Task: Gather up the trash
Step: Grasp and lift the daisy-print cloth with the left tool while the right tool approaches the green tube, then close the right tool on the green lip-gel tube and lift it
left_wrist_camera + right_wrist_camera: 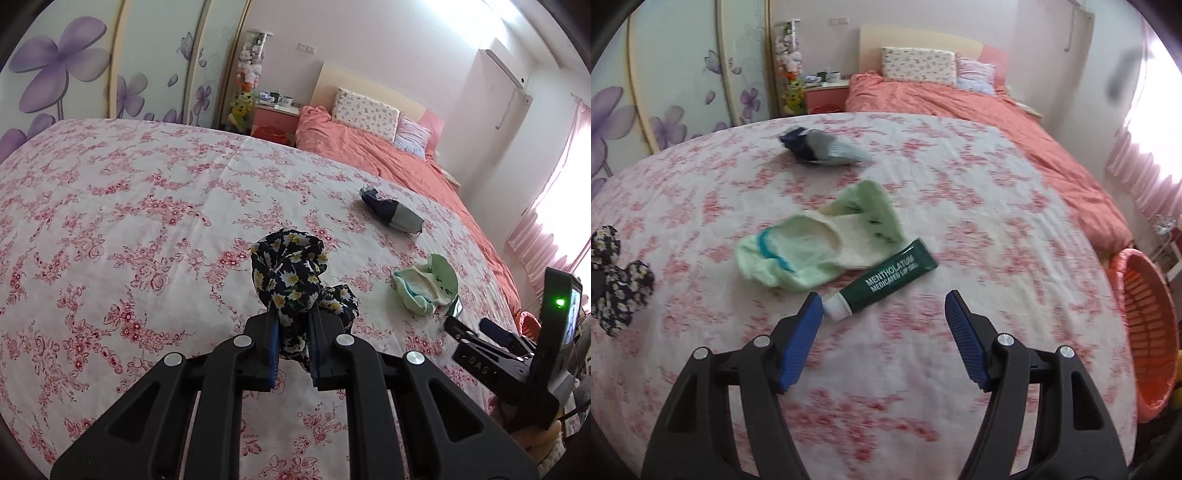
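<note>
our left gripper point(291, 332) is clamped on the floral scrunchie point(295, 280), while our right gripper point(882, 321) gapes just short of the lip gel tube point(886, 278). the tube touches the green sock point(820, 251), so we might snag both; beyond lies the dark sock point(823, 147)

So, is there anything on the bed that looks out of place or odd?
Yes. A green Mentholatum tube lies on the floral bedsheet, partly tucked under a crumpled pale green sock. A dark blue and grey sock lies further back. All are loose items that do not belong on a bed.
</note>
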